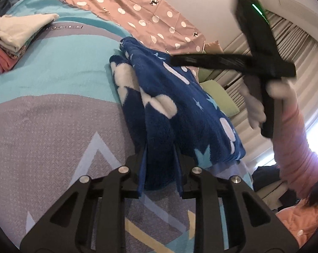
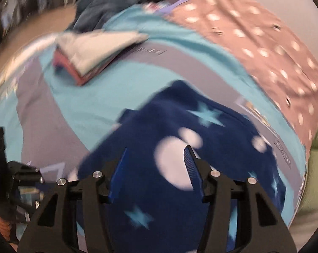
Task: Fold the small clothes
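Observation:
A navy fleece garment [image 1: 171, 105] with white clouds and light blue stars lies on the bed, partly lifted. My left gripper [image 1: 160, 149] is shut on its near edge, with fleece bunched between the blue pads. My right gripper [image 2: 156, 154] is open above the same garment [image 2: 180, 147], its jaws well apart with fleece showing between them, not gripped. In the left wrist view the right gripper [image 1: 264, 63] shows as a dark blurred shape, held in a white-gloved hand at upper right, above the garment's far side.
The bed has a teal and grey blanket [image 1: 53, 88]. A stack of folded clothes [image 1: 13, 40] sits at its far left, also in the right wrist view [image 2: 89, 52]. A pink polka-dot cloth [image 1: 142, 14] lies at the back. A green cushion [image 1: 218, 97] lies right.

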Demonstrator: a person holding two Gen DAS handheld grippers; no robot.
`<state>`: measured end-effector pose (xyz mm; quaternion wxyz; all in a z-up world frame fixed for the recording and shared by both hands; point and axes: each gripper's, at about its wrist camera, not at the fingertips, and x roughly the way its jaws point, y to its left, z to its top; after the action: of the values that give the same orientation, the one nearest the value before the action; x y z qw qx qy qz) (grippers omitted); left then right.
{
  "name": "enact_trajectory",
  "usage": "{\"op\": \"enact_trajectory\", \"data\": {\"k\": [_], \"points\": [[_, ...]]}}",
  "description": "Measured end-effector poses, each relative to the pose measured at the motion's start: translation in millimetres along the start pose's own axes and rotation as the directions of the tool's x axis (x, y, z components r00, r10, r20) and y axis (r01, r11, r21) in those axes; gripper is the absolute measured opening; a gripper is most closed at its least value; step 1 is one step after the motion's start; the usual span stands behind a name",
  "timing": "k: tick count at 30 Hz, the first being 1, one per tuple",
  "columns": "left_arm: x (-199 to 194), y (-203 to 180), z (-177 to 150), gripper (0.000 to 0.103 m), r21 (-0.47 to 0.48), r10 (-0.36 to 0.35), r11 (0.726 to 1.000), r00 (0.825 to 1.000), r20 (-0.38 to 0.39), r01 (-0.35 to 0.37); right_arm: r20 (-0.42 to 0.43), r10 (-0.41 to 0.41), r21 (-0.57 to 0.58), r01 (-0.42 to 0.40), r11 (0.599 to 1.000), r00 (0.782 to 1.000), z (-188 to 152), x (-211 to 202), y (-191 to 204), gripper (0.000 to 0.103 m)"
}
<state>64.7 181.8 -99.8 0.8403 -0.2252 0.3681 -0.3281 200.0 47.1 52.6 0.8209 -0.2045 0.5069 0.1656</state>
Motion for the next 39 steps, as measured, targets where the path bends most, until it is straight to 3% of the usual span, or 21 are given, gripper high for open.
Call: {"op": "enact_trajectory", "data": {"k": [4,5,6,9,14,17,20,23,27,30,33,36,39], "points": [[0,-2,-5,0.021,0.030,0.029,0.999,0.999,-0.039,-0.028,-0.094,-0.019,-0.030,0.016,0.999,0.995,26,36,23,0.054],[0,-2,-7,0.020,0.032,0.029,0.999,0.998,-0.048,-0.028,-0.112,-0.027,-0.040,0.022,0.999,0.993,31,46,24,0.049],[0,-1,-10,0.020,0.036,0.031,0.999,0.998,-0.057,-0.029,-0.128,-0.041,-0.055,0.035,0.998,0.991,36,60,24,0.025],[-2,-1,-14,0.019,0.044,0.051,0.998,0.997,-0.066,-0.049,-0.164,0.008,0.027,-0.003,1.000,0.986,43,98,11,0.017],[-2,3,-16,0.019,0.022,0.028,0.999,0.997,-0.078,-0.026,-0.110,0.084,0.093,-0.074,0.993,0.990,44,95,-5,0.016],[-3,3,-16,0.020,0.020,0.019,1.000,0.997,-0.074,-0.018,0.001,0.129,0.093,-0.128,0.987,0.992,32,68,-14,0.017],[-5,1,-17,0.020,0.035,0.033,0.999,0.997,-0.067,-0.031,0.160,0.126,0.074,-0.139,0.988,0.979,1,12,-22,0.024],[-5,-4,-18,0.022,0.056,0.055,0.997,0.997,-0.063,-0.051,0.274,0.076,-0.018,-0.074,0.997,0.959,-42,-33,-16,0.036],[-6,-6,-18,0.025,0.060,0.057,0.997,0.997,-0.054,-0.053,0.330,0.062,-0.091,-0.033,0.995,0.942,-102,-60,-4,0.058],[-7,-6,-19,0.037,0.055,0.066,0.997,0.997,-0.047,-0.063,0.332,0.068,-0.108,-0.034,0.994,0.941,-139,-63,12,0.060],[-8,-7,-20,0.040,0.064,0.066,0.996,0.997,-0.047,-0.063,0.329,0.086,-0.149,-0.039,0.988,0.940,-160,-58,32,0.065],[-10,-7,-20,0.045,0.059,0.067,0.996,0.997,-0.040,-0.065,0.333,0.029,-0.185,0.035,0.982,0.943,-168,-50,59,0.067],[-14,-2,-18,0.051,0.026,0.059,0.998,0.998,-0.017,-0.059,0.358,-0.166,-0.212,0.253,0.944,0.919,-170,-40,85,0.073]]}}
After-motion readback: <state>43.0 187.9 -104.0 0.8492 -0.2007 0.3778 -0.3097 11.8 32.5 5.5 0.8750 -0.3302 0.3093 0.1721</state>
